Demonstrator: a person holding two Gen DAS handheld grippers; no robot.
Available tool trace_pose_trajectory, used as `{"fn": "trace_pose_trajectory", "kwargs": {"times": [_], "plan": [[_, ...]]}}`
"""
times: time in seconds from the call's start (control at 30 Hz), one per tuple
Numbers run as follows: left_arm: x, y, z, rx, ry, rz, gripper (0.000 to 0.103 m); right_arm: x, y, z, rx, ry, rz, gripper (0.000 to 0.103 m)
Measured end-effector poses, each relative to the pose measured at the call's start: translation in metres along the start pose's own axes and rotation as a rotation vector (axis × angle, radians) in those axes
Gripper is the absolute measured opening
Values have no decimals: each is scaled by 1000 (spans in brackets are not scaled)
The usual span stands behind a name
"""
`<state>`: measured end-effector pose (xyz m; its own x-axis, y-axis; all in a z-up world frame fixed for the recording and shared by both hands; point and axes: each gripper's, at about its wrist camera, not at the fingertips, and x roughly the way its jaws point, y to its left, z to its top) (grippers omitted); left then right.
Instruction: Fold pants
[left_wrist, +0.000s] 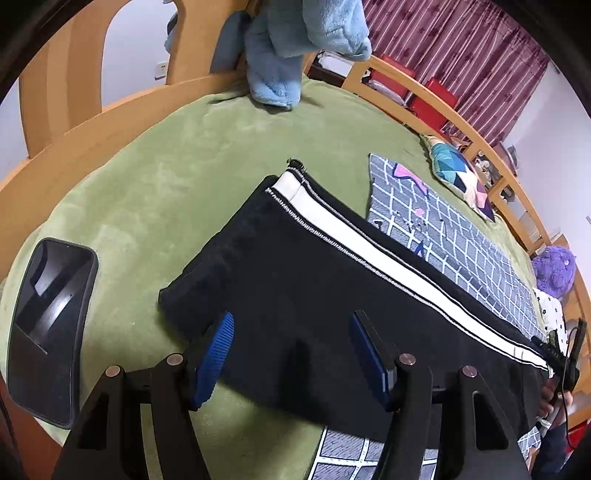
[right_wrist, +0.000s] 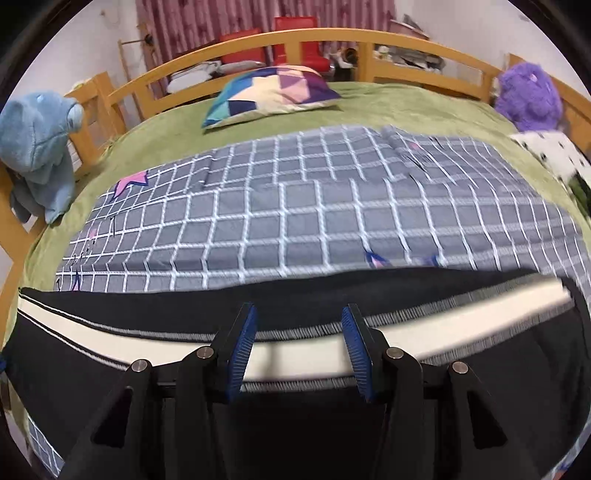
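The black pants (left_wrist: 295, 295) with a white side stripe (left_wrist: 369, 240) lie flat and lengthwise on the green bed cover (left_wrist: 166, 177). Their zipped leg end (left_wrist: 291, 173) points away from me. My left gripper (left_wrist: 291, 316) hovers open over the near edge of the pants, its left blue pad (left_wrist: 218, 350) past the fabric's edge, and nothing is pinched. In the right wrist view the pants (right_wrist: 110, 317) run across the frame. My right gripper (right_wrist: 299, 310) stands open above the white stripe (right_wrist: 303, 354), with its pads apart and gripping no cloth.
A dark phone (left_wrist: 51, 325) lies left of the pants. A grey checked cloth (right_wrist: 295, 206) spreads beyond them, then a patterned pillow (right_wrist: 273, 92). A blue plush (right_wrist: 37, 147) and a purple plush (right_wrist: 528, 96) sit by the wooden bed rail (right_wrist: 332, 37).
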<state>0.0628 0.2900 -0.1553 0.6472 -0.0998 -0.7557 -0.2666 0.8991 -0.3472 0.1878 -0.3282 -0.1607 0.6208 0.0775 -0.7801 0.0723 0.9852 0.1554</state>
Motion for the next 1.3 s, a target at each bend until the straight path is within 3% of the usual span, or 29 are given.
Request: {"fn": "trace_pose_trajectory", "kwargs": {"times": [0.17,0.33,0.43,0.53,0.67,0.77,0.83,1.13,1.3], "plan": [[9,-20,26,84,-28,14,62,0,3,-13,13,43,33,48],[34,-34,57,151,-33,38,62,10,39,-10,-88,47,23,57],[54,-35,76,160,-18,49,62,25,64,-4,-133,58,46,58],[75,-31,95,155,-6,52,50,41,89,1,-178,79,68,58],[98,-25,111,140,4,60,46,52,117,0,-259,75,81,58],[112,-24,116,138,13,79,39,56,131,-3,-291,77,128,58],[118,-21,116,136,14,104,27,60,141,-4,-309,87,152,58],[107,-12,113,104,5,34,25,84,171,-6,-407,118,162,58],[110,-17,118,135,7,36,25,85,171,-7,-477,217,217,50]]}}
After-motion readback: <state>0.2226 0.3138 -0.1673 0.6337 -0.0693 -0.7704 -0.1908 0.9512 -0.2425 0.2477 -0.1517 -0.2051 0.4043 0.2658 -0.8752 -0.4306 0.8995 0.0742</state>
